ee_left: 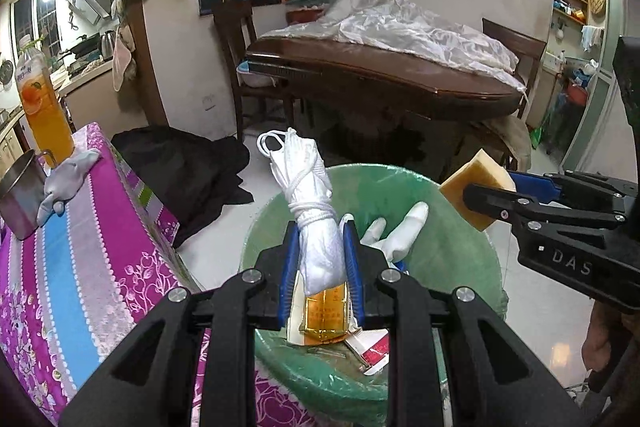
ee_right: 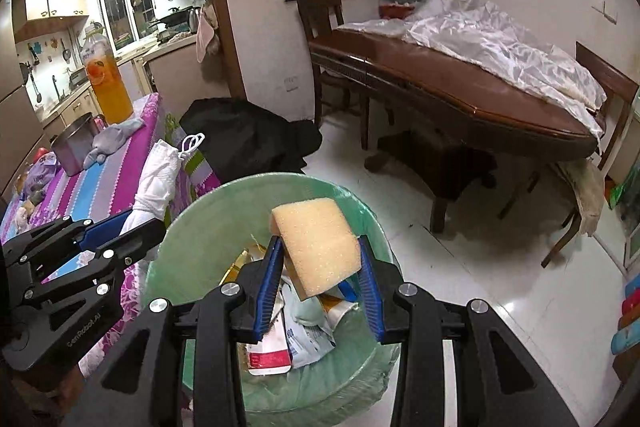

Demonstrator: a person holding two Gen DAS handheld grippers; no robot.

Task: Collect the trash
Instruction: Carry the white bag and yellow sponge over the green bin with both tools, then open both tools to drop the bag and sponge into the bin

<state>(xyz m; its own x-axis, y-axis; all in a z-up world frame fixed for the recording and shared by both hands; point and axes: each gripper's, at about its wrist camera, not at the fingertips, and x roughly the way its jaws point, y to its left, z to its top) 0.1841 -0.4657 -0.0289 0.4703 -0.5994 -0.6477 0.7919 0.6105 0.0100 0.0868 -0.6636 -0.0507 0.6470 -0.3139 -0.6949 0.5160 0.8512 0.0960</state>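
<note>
Mask (ee_left: 310, 195), rolled and tied, is clamped in the left gripper (ee_left: 320, 259), its long axis running out over the green-lined bin (ee_left: 452, 239). Sponge (ee_right: 316, 243) is pinched in the right gripper (ee_right: 320, 267), also above the bin's mouth. Both loads hang over the opening; the bin's bottom hides under wrappers.

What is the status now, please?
Left gripper shut on rolled face mask. Right gripper shut on sponge. Both over green-lined trash bin. Nothing in the way.
</note>
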